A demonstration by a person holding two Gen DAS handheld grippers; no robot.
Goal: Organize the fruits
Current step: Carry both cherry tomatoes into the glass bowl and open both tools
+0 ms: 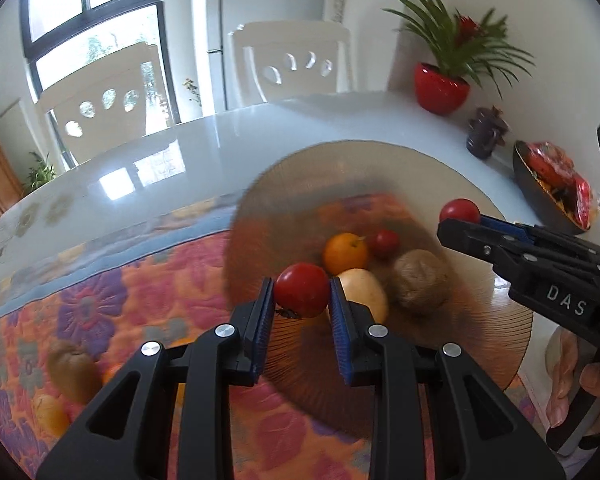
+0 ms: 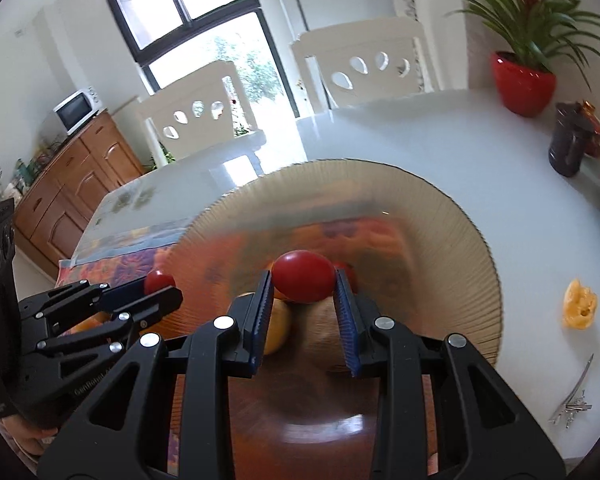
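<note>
Both sets of fingers, left (image 1: pixel 302 300) and right (image 2: pixel 303 285), each grip a red tomato over the bowl (image 1: pixel 500 320), so this looks like the placing step: next, lower and release among the fruit already inside.

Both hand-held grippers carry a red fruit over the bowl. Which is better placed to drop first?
Probably left: the left hand-held gripper holds its red fruit over the bowl centre; the right hand-held gripper hangs nearer the rim.
</note>
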